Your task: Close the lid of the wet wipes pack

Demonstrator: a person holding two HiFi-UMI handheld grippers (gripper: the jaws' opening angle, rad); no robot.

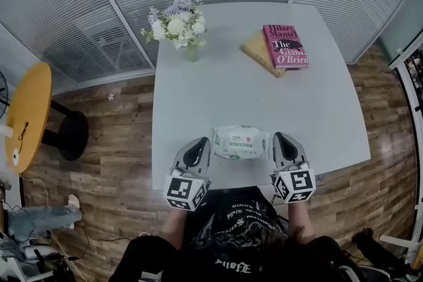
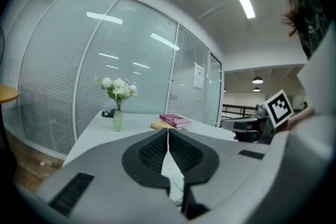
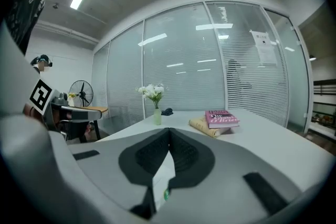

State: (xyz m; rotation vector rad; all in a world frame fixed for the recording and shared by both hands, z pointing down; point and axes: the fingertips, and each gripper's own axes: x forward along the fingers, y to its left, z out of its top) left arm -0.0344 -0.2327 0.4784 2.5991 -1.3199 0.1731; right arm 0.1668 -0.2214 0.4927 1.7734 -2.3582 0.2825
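The wet wipes pack lies on the white worktop close to its 6 o'clock edge, the edge nearest the person. It is white with a printed label on top, and its top looks flat from above. I cannot tell whether the lid is pressed fully down.

At 9 o'clock of the pack is the left tool, and at 3 o'clock the right tool. The pack shows between them, apart from both. Each tool is closed to nothing, its dark ribbed pads meeting at the tips. Behind the tips of each, a narrow slit shows a sliver of white with a touch of green. I cannot say what that sliver is. Both tools point toward 12 o'clock and only slightly downward.

Farther up the worktop, at about 11 o'clock from the pack, stands a vase of white and lilac flowers. At about 1 o'clock a pink book rests on a tan book.

Off the worktop at 9 o'clock, a round yellow table stands on the wooden floor.
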